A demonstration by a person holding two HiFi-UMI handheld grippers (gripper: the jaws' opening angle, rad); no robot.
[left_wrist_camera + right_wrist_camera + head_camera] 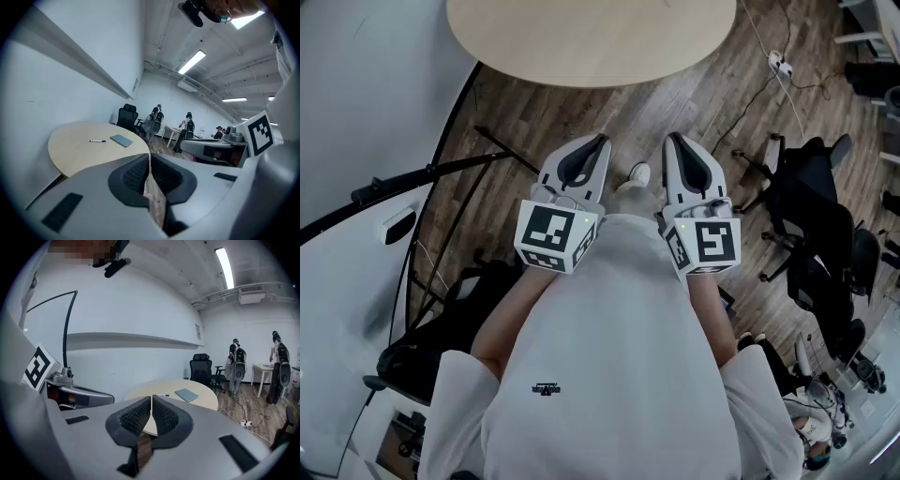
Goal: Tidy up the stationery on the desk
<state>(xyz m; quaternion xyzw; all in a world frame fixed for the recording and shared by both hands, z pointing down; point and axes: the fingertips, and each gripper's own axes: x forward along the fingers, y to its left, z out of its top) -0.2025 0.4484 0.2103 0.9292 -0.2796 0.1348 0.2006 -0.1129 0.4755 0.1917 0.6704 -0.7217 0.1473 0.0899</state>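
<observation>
While the left gripper (599,142) and right gripper (673,140) are clenched empty, a pen (97,140) and notebook (122,140) lie on the desk (591,42) at twelve o'clock.

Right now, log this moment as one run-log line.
left gripper: shut, empty | right gripper: shut, empty | marker, notebook: on round table | tidying: not started

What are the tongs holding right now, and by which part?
Nothing. The left tongs and right tongs are both shut and empty; the pen and notebook lie on the table, away from both.
</observation>
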